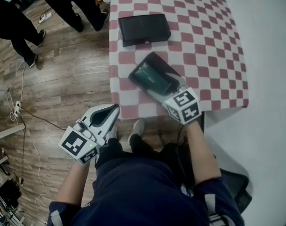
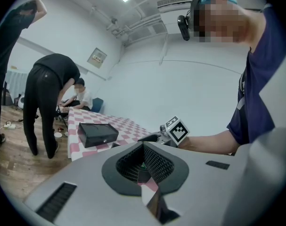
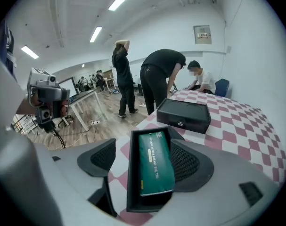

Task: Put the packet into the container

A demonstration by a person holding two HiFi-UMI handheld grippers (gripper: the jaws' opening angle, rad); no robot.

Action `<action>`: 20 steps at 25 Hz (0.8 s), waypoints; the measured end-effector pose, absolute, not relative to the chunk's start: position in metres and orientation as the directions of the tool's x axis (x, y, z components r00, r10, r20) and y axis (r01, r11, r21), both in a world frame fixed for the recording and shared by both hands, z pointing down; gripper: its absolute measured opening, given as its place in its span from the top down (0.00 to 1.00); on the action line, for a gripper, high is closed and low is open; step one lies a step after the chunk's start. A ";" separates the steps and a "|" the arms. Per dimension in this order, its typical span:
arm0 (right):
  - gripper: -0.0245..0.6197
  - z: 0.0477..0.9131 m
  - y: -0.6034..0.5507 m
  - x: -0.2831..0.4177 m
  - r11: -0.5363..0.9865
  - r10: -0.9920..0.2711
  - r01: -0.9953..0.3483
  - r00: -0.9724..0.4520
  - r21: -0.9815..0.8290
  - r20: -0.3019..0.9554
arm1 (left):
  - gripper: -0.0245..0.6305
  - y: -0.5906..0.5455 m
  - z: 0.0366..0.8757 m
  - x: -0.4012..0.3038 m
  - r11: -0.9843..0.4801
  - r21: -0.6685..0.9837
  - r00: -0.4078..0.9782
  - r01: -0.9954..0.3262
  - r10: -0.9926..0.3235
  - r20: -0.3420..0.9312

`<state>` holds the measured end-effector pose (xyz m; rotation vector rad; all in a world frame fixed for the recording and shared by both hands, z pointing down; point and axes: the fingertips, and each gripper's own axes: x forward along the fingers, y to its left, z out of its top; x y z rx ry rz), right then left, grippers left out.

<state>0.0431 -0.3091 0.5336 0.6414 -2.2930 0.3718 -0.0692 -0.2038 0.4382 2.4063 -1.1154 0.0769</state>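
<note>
Checked cloth table cover [image 1: 218,41], matt black box [image 1: 144,29], matt black plastic container [image 3: 132,173], smooth green packet [image 3: 155,166] with a slight sheen, wood-grain plank floor [image 1: 67,69], smooth matt grey plastic left gripper [image 2: 143,161] and right gripper [image 3: 148,147], rough meshed black pads [image 3: 184,161]

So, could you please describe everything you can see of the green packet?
The green packet is flat, oblong and glossy, with pale lettering along its face, too blurred to read. It lies face up inside the open black container, filling most of it. The container sits between the parted jaws of the right gripper; neither jaw touches the packet itself.
</note>
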 end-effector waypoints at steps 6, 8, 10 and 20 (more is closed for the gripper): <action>0.67 0.486 -0.287 0.061 0.787 -0.415 -0.601 -0.686 -0.143 0.597 | 0.93 -0.201 0.425 -0.057 -0.596 0.380 0.698 -0.707 -0.675 0.240; 0.77 0.474 -0.280 0.065 0.776 -0.432 -0.610 -0.699 -0.160 0.571 | 0.93 -0.200 0.421 -0.051 -0.614 0.372 0.711 -0.696 -0.662 0.238; 0.83 0.463 -0.271 0.070 0.770 -0.450 -0.617 -0.705 -0.163 0.548 | 0.93 -0.197 0.416 -0.045 -0.629 0.369 0.723 -0.685 -0.649 0.235; 0.92 0.418 -0.235 0.077 0.737 -0.533 -0.648 -0.731 -0.190 0.426 | 0.93 -0.185 0.397 -0.029 -0.703 0.330 0.775 -0.630 -0.595 0.211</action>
